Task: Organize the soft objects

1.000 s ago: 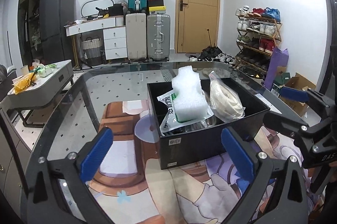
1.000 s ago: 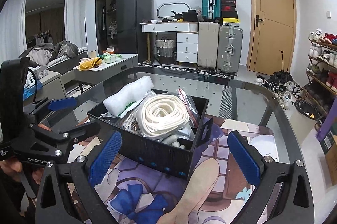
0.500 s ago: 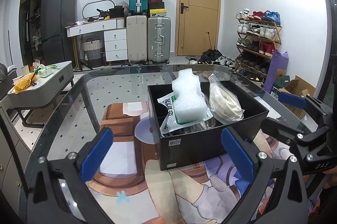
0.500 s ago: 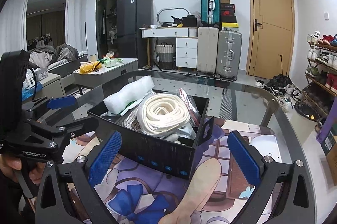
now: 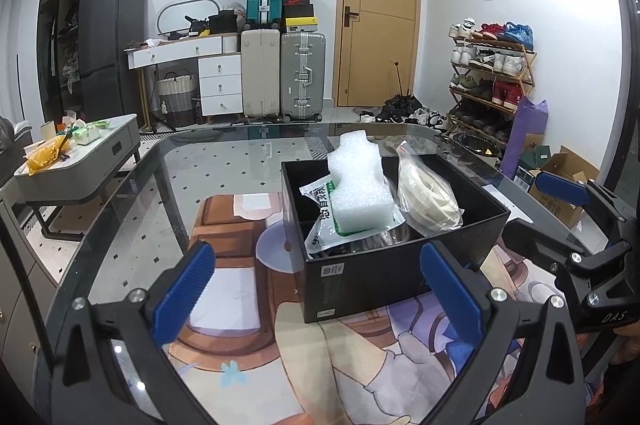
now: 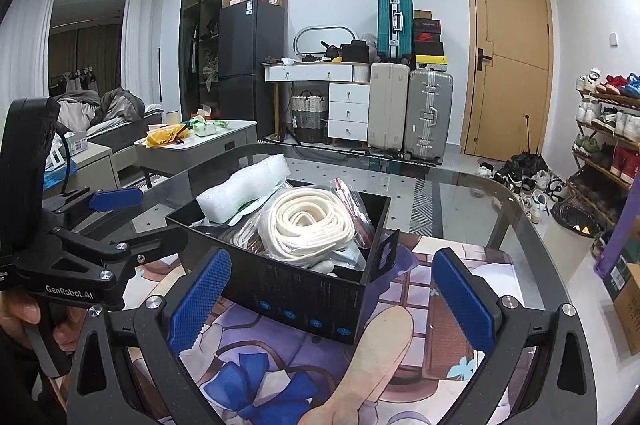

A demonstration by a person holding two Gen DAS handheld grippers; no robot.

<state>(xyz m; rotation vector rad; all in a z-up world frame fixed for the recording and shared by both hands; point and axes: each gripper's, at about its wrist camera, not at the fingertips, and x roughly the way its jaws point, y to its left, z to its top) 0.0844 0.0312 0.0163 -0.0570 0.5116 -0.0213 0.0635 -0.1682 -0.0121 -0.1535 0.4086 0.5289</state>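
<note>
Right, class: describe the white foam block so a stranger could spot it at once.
On the glass table sits an open black cardboard box. Inside, the white foam block leans on a green-printed packet. Unlike the bagged cream rope coil beside it, it is unwrapped, notched and blocky.

Box [image 5: 384, 265] on mat [image 5: 248, 309], on table [image 5: 132, 201]; foam [image 5: 360, 193], rope coil [image 5: 430, 197] inside.
</note>
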